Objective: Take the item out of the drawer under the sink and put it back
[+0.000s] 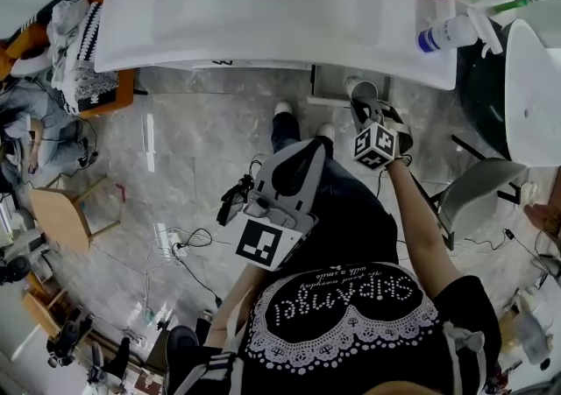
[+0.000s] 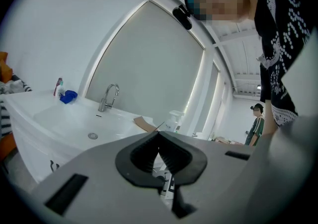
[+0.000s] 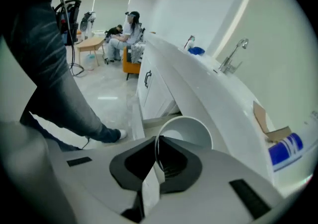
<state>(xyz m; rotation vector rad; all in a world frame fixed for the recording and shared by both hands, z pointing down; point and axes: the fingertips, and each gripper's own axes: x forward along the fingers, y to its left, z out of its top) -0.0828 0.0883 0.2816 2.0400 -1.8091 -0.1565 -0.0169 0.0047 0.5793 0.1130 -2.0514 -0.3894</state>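
The right claw (image 3: 158,143) pinches the rim of the thin white round cup (image 3: 191,128) — probably light and crushable, so the rim suits; the left claw (image 2: 159,137) is clenched, empty.

The cup (image 3: 193,131) is showing plain white against the equally white sink (image 1: 263,52), the floor (image 1: 175,148) is running in grey marble veining, the bottle (image 1: 443,36) is wearing a blue band, and the person's shirt (image 1: 351,297) is displaying black (with a white studded, lace-like pattern).

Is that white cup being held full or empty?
Empty. The right gripper view looks into the white cup, pinched at its rim by the right gripper: only bare white inside.
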